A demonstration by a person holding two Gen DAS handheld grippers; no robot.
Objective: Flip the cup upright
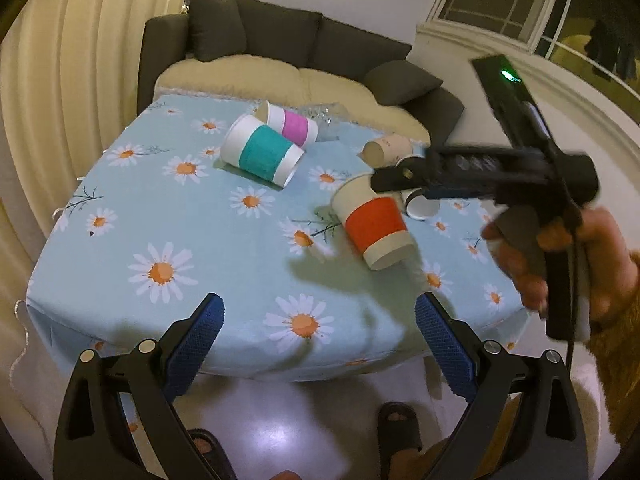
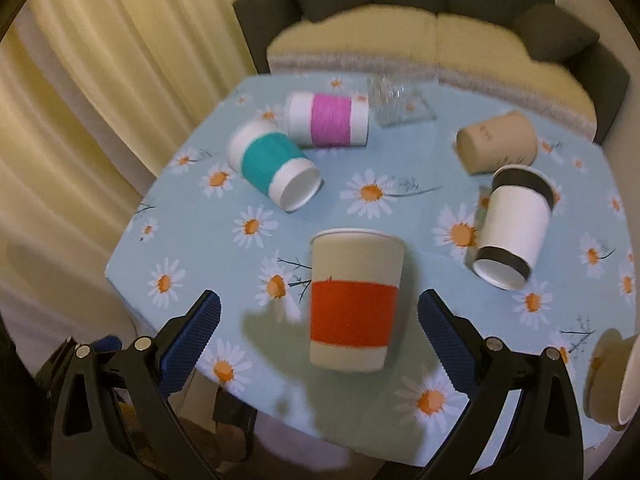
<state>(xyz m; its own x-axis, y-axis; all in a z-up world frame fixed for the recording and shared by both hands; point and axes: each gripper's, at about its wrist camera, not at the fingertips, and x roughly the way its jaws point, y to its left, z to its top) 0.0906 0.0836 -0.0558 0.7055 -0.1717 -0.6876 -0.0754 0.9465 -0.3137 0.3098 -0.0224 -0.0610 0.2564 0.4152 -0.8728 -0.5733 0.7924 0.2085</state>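
Note:
A beige paper cup with a red sleeve point(image 2: 352, 304) lies on its side on the daisy tablecloth point(image 2: 180, 208), base toward me; it also shows in the left wrist view point(image 1: 372, 226). My right gripper point(image 2: 320, 316) is open, its blue pads on either side of that cup's lower half, not touching it. In the left wrist view the right gripper point(image 1: 394, 178) hovers just above the cup's rim end. My left gripper point(image 1: 320, 314) is open and empty over the table's near edge.
Other cups lie on their sides: teal-sleeved point(image 2: 272, 168), pink-sleeved point(image 2: 328, 120), plain brown point(image 2: 496, 146), white with black bands point(image 2: 514, 226), and a beige one at the right edge point(image 2: 608, 380). A clear glass object point(image 2: 396, 100) lies at the back. A sofa point(image 1: 280, 40) stands behind.

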